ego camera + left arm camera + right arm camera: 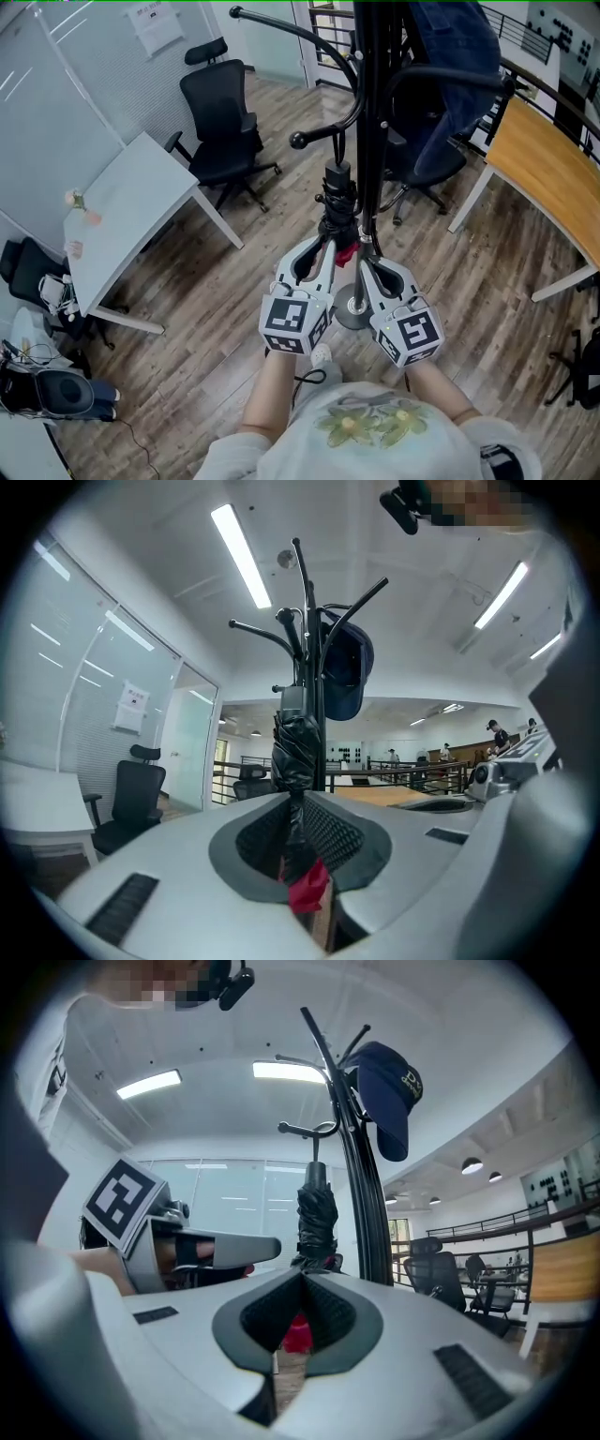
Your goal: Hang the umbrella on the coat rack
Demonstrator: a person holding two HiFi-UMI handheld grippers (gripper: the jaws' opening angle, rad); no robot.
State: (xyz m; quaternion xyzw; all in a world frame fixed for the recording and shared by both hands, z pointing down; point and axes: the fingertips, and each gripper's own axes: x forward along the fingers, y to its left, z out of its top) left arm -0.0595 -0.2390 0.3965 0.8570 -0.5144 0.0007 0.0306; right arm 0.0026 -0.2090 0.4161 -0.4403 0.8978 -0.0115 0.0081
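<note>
**Head view:** steeply downward from above the person, coat rack (367,141) at 12 o'clock. **Gripper views:** close, level along each jaw pair; both share the rack and folded umbrella (298,747).

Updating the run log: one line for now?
left gripper: shut on umbrella | right gripper: shut on umbrella | umbrella: held upright beside coat rack
</note>
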